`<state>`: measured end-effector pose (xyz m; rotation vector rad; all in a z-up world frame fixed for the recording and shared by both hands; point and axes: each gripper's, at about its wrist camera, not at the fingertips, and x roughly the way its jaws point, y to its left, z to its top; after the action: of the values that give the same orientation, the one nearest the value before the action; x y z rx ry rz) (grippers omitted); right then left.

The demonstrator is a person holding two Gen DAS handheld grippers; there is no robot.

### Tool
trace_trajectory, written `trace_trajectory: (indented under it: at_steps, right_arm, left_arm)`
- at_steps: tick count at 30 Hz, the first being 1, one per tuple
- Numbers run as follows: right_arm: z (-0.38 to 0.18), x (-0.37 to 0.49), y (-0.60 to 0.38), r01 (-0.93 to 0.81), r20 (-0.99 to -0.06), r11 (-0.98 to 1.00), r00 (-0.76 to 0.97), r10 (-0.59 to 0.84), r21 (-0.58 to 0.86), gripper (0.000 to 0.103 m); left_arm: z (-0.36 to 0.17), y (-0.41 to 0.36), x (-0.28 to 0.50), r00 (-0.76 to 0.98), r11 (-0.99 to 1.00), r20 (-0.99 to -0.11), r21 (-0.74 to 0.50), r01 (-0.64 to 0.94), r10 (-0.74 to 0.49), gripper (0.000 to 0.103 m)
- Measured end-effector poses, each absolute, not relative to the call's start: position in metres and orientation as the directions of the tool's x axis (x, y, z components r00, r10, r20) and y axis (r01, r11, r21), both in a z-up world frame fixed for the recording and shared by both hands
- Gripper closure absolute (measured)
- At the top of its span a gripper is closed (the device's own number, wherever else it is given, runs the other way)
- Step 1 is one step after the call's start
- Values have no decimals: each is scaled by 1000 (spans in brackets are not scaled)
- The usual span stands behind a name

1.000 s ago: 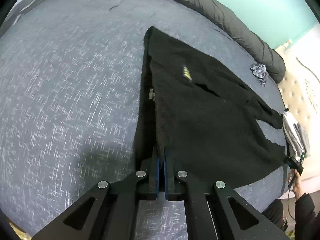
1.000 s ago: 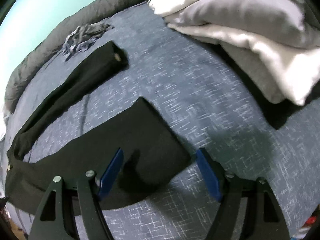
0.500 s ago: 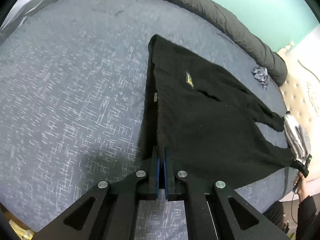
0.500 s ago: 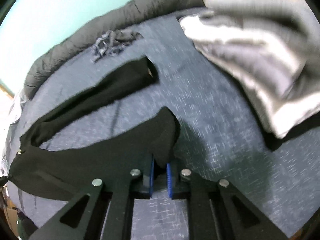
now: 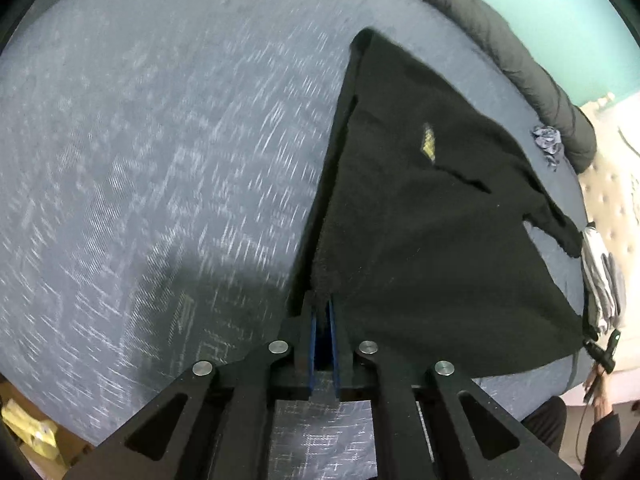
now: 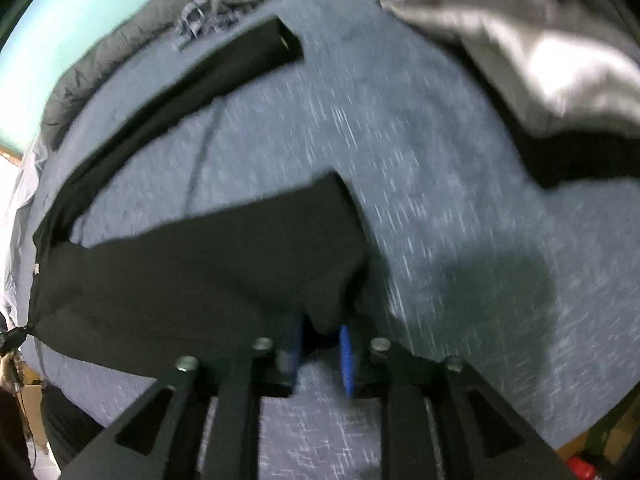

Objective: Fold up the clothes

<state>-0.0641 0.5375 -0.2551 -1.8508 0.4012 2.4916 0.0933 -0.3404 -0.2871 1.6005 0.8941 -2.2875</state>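
Black trousers (image 5: 420,220) lie spread on a blue-grey bedcover (image 5: 140,160). My left gripper (image 5: 322,304) pinches their near waist edge; its jaws are opening, with fabric still between the pads. In the right wrist view one trouser leg (image 6: 180,280) runs from the left into my right gripper (image 6: 320,332). Those jaws are opening too, with the bunched cuff between the blue pads (image 6: 347,356). The other leg (image 6: 200,80) lies flat further back. The cloth is drawn to a point at each grip.
A dark grey rolled duvet (image 5: 520,60) lines the far edge under a teal wall. A small crumpled grey garment (image 5: 546,144) sits beside it. A pile of white and grey clothes (image 6: 520,40) lies by the tufted headboard (image 5: 616,184). A person's hand (image 5: 596,384) shows at right.
My right gripper went from wide open over the leg cuff to closed on it, and its pads now stand wider apart. Both views shifted over the bed; the left pads parted slightly.
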Motion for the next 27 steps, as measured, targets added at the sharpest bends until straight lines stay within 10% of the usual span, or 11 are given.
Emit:
trace_trajectory:
  at_steps: [6, 19, 27]
  right_arm:
    - [-222, -63, 552, -149, -895, -971, -433, -104, 185, 50]
    - [-261, -114, 535, -10, -927, -993, -358, -110, 121, 46]
    - [-271, -126, 550, -21, -907, -984, -391, -157, 179, 95]
  left_arm:
    - [-267, -335, 87, -369, -820, -925, -279, 499, 91, 84]
    - [-235, -303, 57, -404, -879, -913, -239, 412, 58, 80]
    - [-247, -295, 41, -398, -876, -915, -245, 415, 67, 77]
